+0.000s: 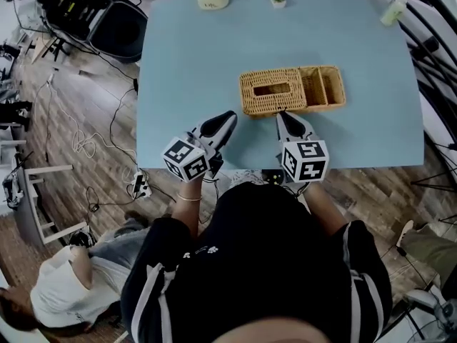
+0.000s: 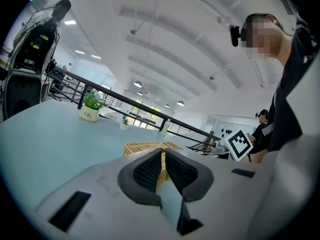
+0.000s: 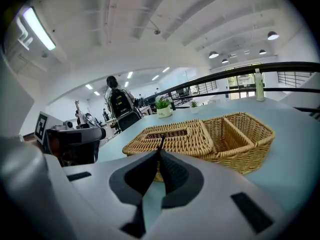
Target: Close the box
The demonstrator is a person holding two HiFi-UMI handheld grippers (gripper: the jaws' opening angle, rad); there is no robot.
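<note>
The tan woven wicker box (image 1: 330, 103) is sitting near the middle of the light-blue tabletop (image 1: 186, 63), a bit toward the 6 o'clock edge. Its tan woven wicker lid w/ a slot (image 1: 273, 91) is lying over the 9 o'clock part. 2 compartments on the 3 o'clock side are showing uncovered, so the box isn't closed yet.

The right gripper (image 1: 281, 115) is hovering at the lid's 6 o'clock edge, just beside it; contact can't be told. Its jaws are meeting at the tips w/ nothing between them. The left gripper (image 1: 229, 115) is hanging at approx 8 o'clock of the box, apart from it, jaws likewise pressed together and empty.

Risks, as I'm judging them:
- The box is looking light and the tabletop smooth, so a push w/ closed tips is likely skidding the whole box toward 3 o'clock instead of sliding the lid.
- W/o the left gripper bracing, the lid may be twisting or catching on the divider.
- Narrow tips may be snagging in the weave or slot.
</note>
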